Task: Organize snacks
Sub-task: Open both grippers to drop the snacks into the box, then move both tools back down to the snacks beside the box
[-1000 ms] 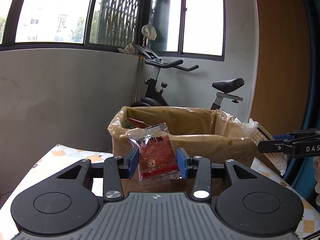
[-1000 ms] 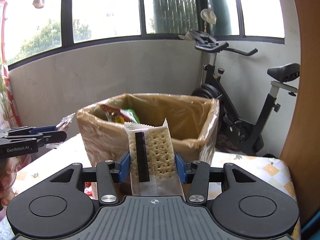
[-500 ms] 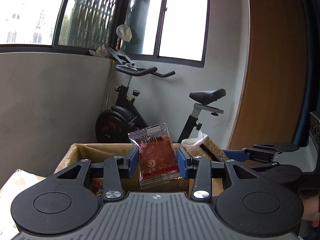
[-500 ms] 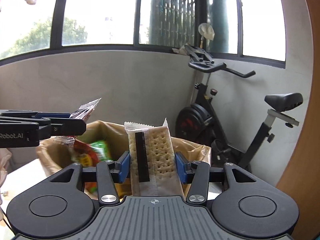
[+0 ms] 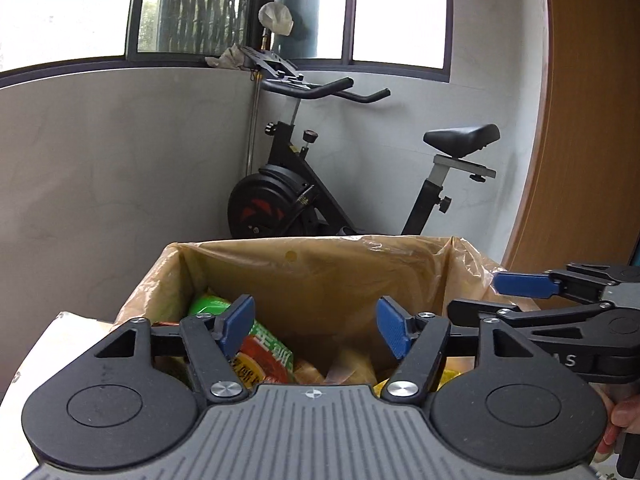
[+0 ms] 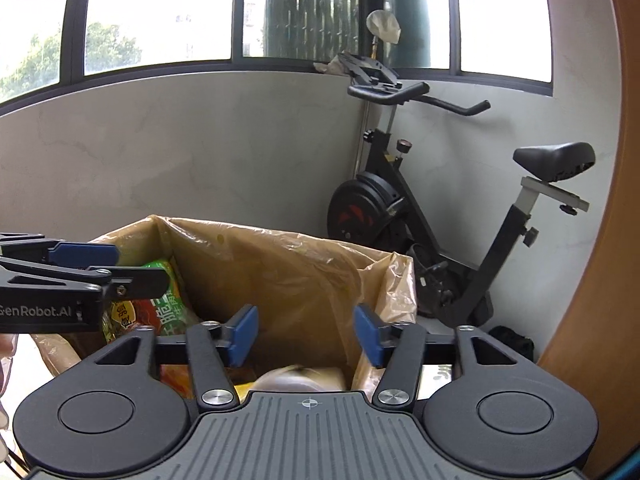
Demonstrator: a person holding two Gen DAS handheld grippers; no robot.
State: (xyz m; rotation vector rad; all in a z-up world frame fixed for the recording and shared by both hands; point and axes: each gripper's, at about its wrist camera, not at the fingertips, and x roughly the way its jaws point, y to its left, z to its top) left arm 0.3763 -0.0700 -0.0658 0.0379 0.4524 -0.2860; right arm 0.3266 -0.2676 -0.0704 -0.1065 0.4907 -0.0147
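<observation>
Over the open mouth of the lined box (image 5: pixel 320 280), both grippers hang side by side, pointing down into it. Left gripper (image 5: pixel 316 326): blue fingers (image 5: pixel 238 322) spread, jaws opening, nothing between them; through the gap only the box's brown inner wall and the snack packets below are seen. Right gripper (image 6: pixel 306 334): blue fingers (image 6: pixel 244 332) likewise parted, jaws opening, gap bare. In the left wrist view the right gripper enters from the right edge at mid height, one blue pad showing above the box's right rim, with part of a hand (image 5: pixel 618 420) at the lower right edge. In the right wrist view the left gripper enters from the left edge at mid height, over the box's left rim. Box is lined with a tan translucent plastic bag (image 6: pixel 384 280) folded over the rim. Snacks lie inside the box: a green-and-red packet (image 5: pixel 264 354) at lower left of the left wrist view, leaning toward the left wall; yellow and pale wrapped items (image 5: pixel 352 368) lower centre, partly hidden by the gripper body, type not readable. Box stands on a pale desk (image 5: pixel 52 332), visible at the lower left. Behind, centre to right of frame, an exercise bike (image 5: pixel 304 200) stands against a grey wall under windows.
</observation>
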